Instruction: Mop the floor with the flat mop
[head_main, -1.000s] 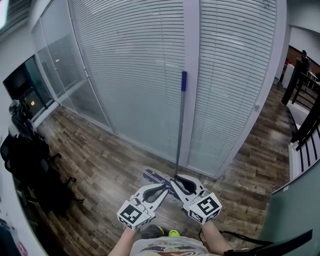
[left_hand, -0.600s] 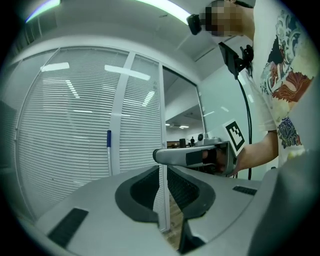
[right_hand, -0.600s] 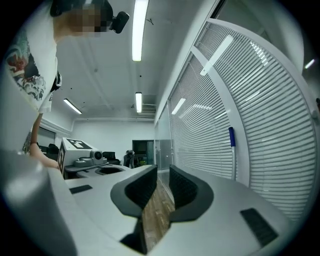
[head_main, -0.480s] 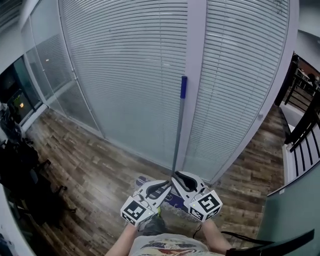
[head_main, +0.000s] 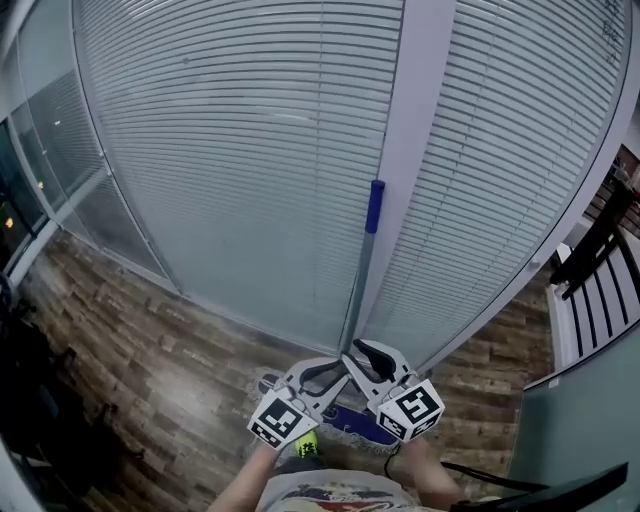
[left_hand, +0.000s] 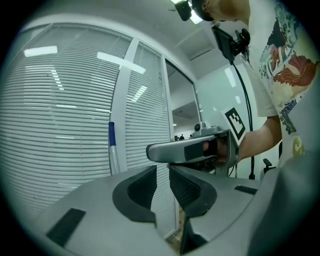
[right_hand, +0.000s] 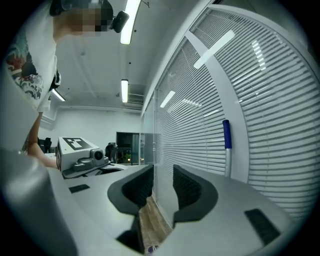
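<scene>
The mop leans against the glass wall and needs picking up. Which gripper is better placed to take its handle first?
Right, narrowly. In the head view the right gripper reaches further forward, alongside the mop handle; the left gripper sits further back. Both have just been opening their jaws, nothing between them.

bright, even indoor light; sharp frames, fisheye-curved edges.

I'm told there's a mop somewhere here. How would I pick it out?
Find the wall of glass covered by white blinds, then the plain white post dividing it. The mop stands in front of that post: a thin grey pole, the only thing there with a blue grip on top.
</scene>
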